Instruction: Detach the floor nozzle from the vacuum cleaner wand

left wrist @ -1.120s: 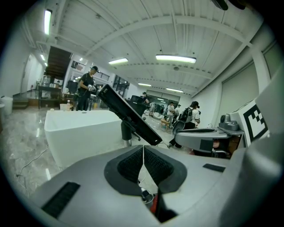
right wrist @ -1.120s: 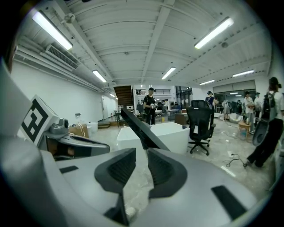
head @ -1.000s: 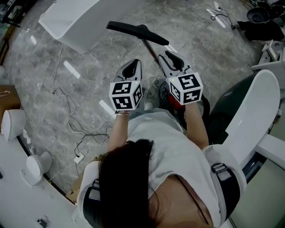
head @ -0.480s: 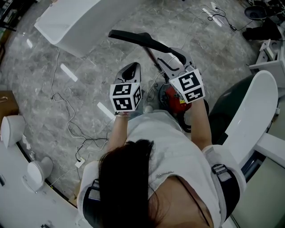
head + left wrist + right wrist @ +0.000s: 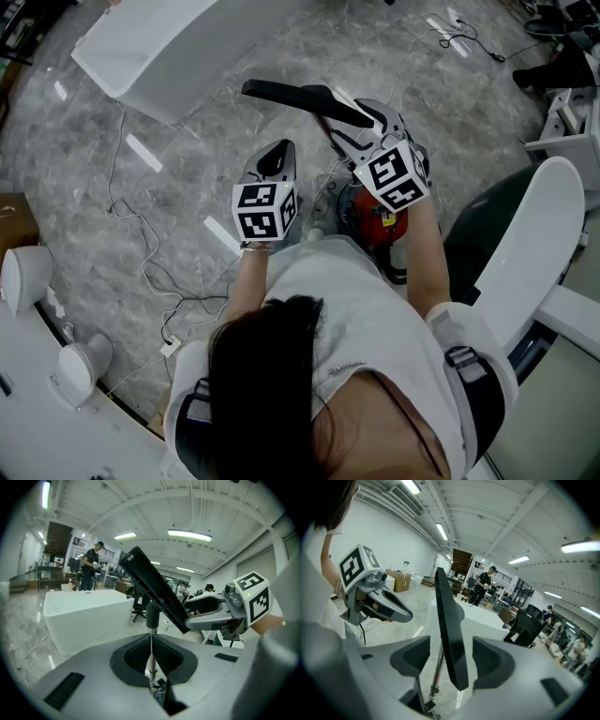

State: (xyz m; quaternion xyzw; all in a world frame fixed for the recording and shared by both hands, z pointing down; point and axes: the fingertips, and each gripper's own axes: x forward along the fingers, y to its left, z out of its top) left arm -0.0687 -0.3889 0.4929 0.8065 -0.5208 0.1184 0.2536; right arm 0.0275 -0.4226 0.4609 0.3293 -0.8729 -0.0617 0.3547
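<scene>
Left tool [image 5: 151,641]: jaws together, pad against pad, nothing clamped. Just beyond its tips, seen along the slit, the chrome wand [image 5: 152,663] running up into the black neck of the floor nozzle [image 5: 157,592]. In the head view, placed at the left [image 5: 275,150], beside the wand and apart from it.

Right tool [image 5: 451,654]: jaws spread wide, just been opening, pads pressing on nothing. Between them in the right gripper view, the nozzle's flat black bar [image 5: 450,620], edge-on and tilted, with a gap on either side. Below the bar, the wand [image 5: 436,676] slanting down. In the head view, set at the right [image 5: 361,114], close against the near side of the nozzle [image 5: 300,97], with its rear end above the red vacuum body [image 5: 375,220].

Floor nozzle still joined to the wand, held aslant, ahead of both tools and nearer the right one.

Further out: grey marble floor [image 5: 187,169] with thin cables [image 5: 141,216] trailing to the left, and a white block [image 5: 150,42] standing beyond the nozzle. Far off in the left gripper view, a standing person [image 5: 91,566].
</scene>
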